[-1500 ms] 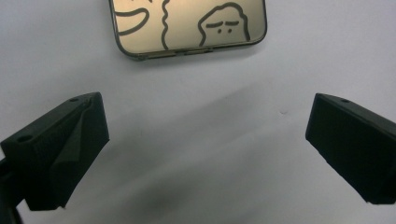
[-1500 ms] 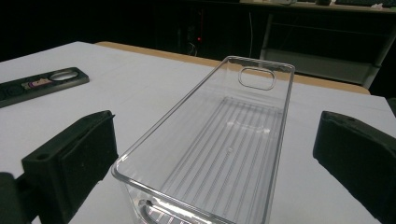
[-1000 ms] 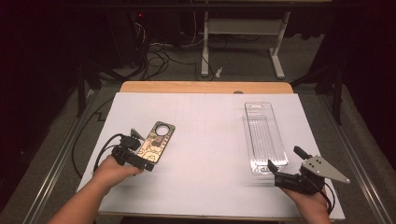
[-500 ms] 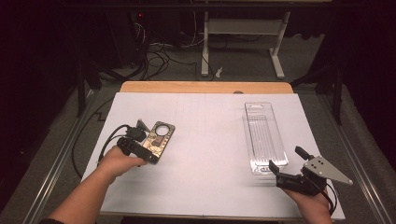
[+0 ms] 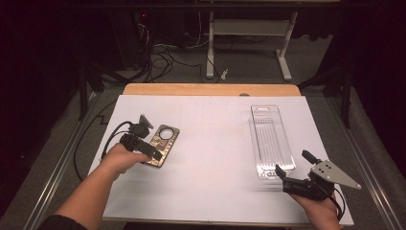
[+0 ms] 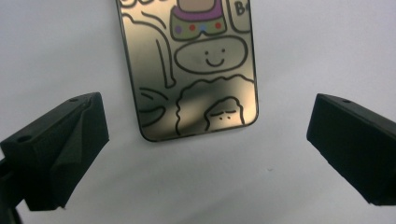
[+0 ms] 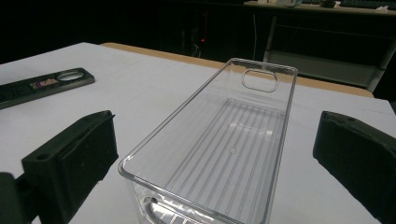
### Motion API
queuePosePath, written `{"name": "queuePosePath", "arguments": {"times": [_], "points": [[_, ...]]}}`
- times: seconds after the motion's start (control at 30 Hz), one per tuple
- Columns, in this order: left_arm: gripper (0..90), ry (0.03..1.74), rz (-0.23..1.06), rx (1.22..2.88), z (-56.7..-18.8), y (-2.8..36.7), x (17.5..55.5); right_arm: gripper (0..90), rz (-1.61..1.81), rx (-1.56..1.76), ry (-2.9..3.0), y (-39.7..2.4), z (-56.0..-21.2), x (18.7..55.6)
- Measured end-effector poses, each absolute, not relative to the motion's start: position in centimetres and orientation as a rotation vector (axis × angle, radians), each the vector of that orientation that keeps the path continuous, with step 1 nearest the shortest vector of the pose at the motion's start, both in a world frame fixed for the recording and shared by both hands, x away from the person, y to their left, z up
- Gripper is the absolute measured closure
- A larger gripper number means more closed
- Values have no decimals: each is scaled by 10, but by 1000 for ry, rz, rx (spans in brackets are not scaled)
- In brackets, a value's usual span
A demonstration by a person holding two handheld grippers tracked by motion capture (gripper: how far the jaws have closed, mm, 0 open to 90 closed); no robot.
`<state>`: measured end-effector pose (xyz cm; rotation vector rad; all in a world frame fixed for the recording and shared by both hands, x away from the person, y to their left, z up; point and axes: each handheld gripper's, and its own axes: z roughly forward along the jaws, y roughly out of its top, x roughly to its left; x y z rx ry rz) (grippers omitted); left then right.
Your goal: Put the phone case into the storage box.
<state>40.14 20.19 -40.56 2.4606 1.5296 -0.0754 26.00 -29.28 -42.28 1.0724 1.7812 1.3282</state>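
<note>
1. Left gripper view looks down between the left gripper's two black fingers, which stand wide apart and hold nothing. The flat, glossy gold-brown phone case printed with black-outlined cartoon figures lies just beyond them, its rounded near end centred in the gap but not touching either finger.

2. To grip it well, I judge the fingers should go forward and down until the case's two long edges sit between the pads, then close squarely across its width. The case is thin and lies flat, so a tip may need to get under one edge; its slick face could slip in a shallow pinch.

3. Right gripper view shows the right gripper's black fingers likewise spread and empty, one on either side of the near end of a clear, ribbed-bottom rectangular plastic tray with a slot handle at its far end. Whether they touch its walls I cannot tell. It seems the likely place for the case, so steadying that end would help.

4. High view: outward from both pairs of fingers stretches the white paper-covered surface, with a wooden strip along its far edge; case and tray lie well apart on it.

5. Beyond, the room is dark: a grey floor, tangled cables and a white table frame.
</note>
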Motion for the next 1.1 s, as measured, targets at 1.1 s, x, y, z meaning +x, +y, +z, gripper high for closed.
{"name": "queuePosePath", "arguments": {"times": [1.1], "points": [[5,1589,-83,2586,-436,171,439,1,1319,1072,1788,-292,-424,260]]}}
